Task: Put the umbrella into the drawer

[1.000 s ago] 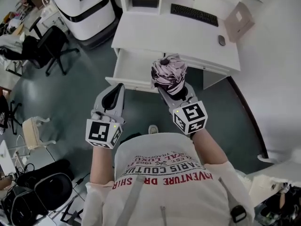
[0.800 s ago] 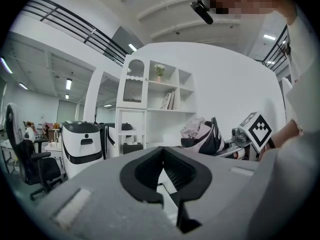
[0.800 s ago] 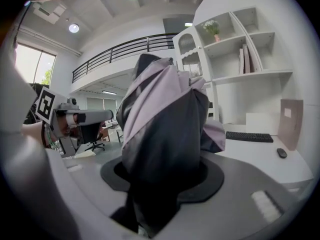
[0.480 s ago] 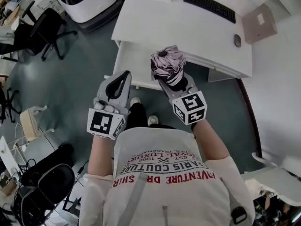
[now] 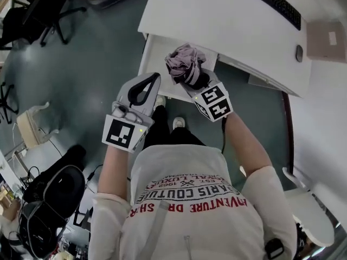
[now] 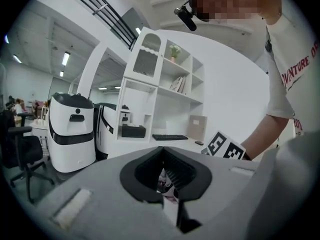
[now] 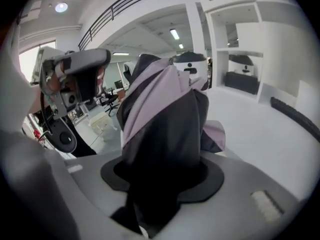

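The folded pink and black umbrella [image 5: 183, 68] stands upright in my right gripper [image 5: 191, 82], which is shut on its lower part. In the head view it hangs over the open white drawer [image 5: 156, 56] under the desk's front edge. The right gripper view is filled by the umbrella [image 7: 160, 129] rising from the jaws of that gripper [image 7: 161, 181]. My left gripper [image 5: 155, 77] is shut and holds nothing, just left of the umbrella at the drawer's front. In the left gripper view a bit of the umbrella [image 6: 165, 181] shows through the small gap behind the closed tips of the left gripper [image 6: 167, 176].
The white desk [image 5: 217, 20] carries a keyboard [image 5: 271, 4], a mouse [image 5: 299, 53] and a brown board [image 5: 327, 39]. A black office chair [image 5: 38, 7] stands far left. The person's shoes [image 5: 178, 123] are on the grey floor just before the drawer.
The person has stepped closer to the desk. My right gripper has carried the umbrella forward to above the open drawer, and the left gripper has moved forward beside it.
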